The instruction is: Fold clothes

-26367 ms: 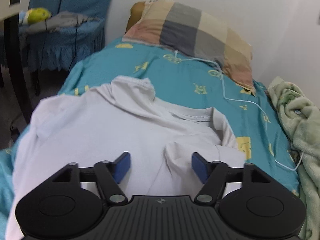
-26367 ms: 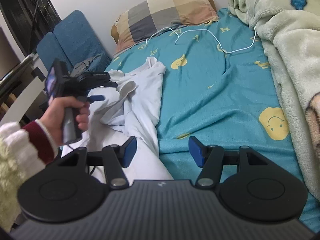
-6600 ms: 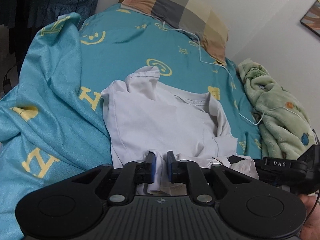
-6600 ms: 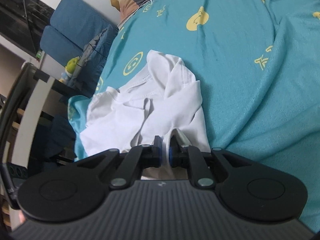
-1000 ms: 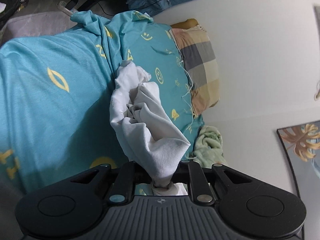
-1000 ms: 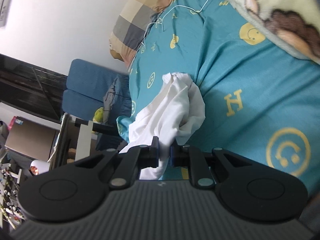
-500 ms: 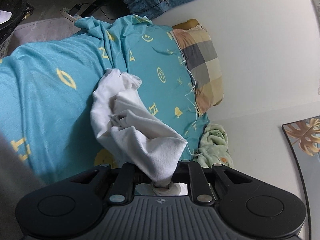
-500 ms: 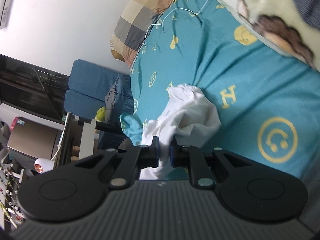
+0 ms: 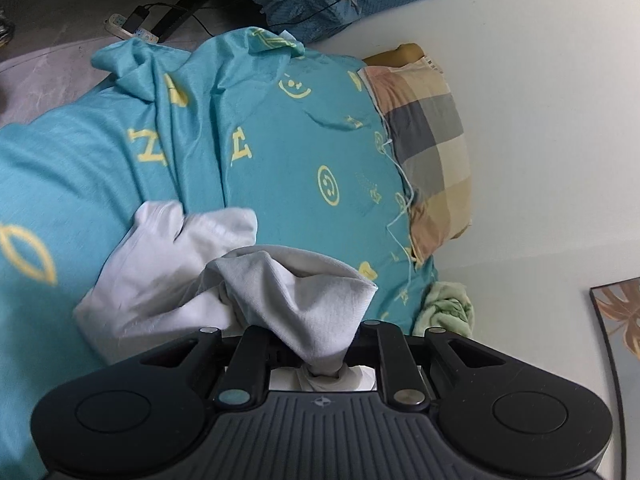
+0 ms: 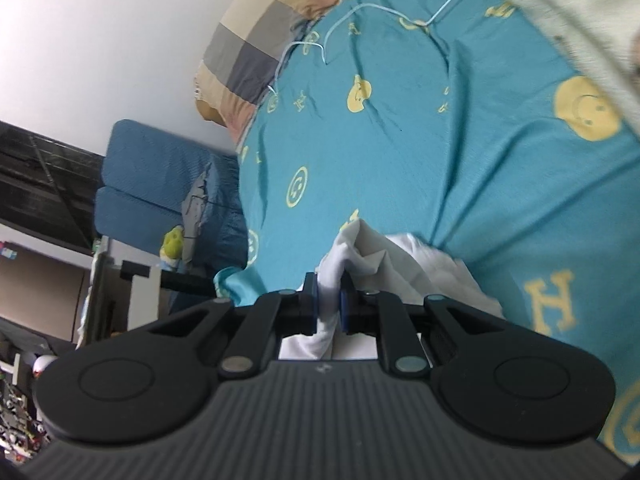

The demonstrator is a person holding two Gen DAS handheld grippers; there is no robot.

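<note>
Since a second ago, the crumpled white cotton T-shirt [image 9: 168, 276] has sunk lower onto the teal smiley-print bedsheet [image 9: 312, 136]. Left gripper [image 9: 320, 354] and right gripper [image 10: 329, 306] each pinch a bunched edge, narrow-jawed, probably to spread it flat for folding.

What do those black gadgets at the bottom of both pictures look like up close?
Each is matte black plastic: a ribbed centre, a round disc on either side, and two jointed fingers with silver pivot screws. The right gripper shows blue pads; the left gripper's pads are hidden by cloth.

Close wrist views over shared bed [image 9: 304, 152]
</note>
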